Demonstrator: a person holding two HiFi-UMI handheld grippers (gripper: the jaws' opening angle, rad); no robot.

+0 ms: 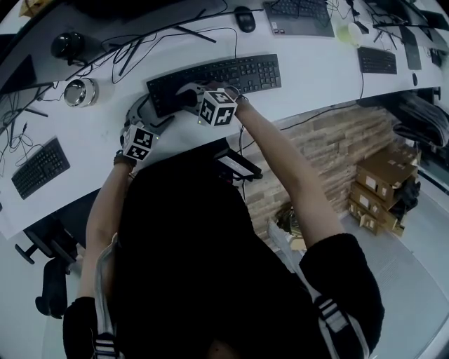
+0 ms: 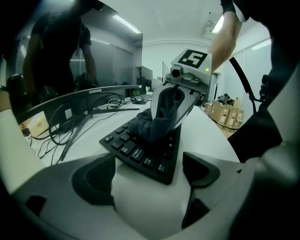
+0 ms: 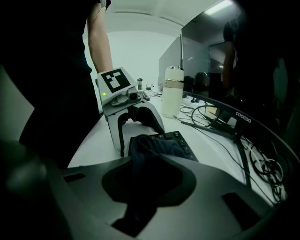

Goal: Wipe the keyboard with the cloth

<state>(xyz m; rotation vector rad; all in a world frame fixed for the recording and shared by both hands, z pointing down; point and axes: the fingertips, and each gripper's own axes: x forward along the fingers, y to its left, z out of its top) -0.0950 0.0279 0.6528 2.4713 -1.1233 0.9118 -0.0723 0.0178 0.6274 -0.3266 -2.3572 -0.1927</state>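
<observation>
The jaws of the right gripper (image 3: 145, 180) are closed on a dark cloth (image 3: 149, 146), which is pinched between the pads and bunched beyond the tips. The bunched end is pressed onto the keys at the left part of the black keyboard (image 2: 140, 152). The jaws of the left gripper (image 2: 147, 176) are spread wide and nothing is gripped. The near left corner of the keyboard lies between them, with bare surface visible on either side of it, so the pads are apart from the casing. The two grippers are placed close together, the left one just to the near left of the right one, and both are angled downward towards the white desk (image 1: 309, 80). The keyboard is laid along the curved near edge of the desk, directly in front of the person. A curved monitor (image 2: 89, 93) on a splayed stand is positioned beyond the keyboard, and loose cables (image 1: 130, 50) are spread across the desk around its base. A white bottle (image 3: 172, 91) is stood upright to the left, well apart from the keyboard. A second keyboard (image 1: 41, 167) is located at the far left of the desk, and a mouse (image 1: 245, 19) is seen at the far side. Cardboard boxes (image 1: 382, 182) are stacked on the floor to the right.
</observation>
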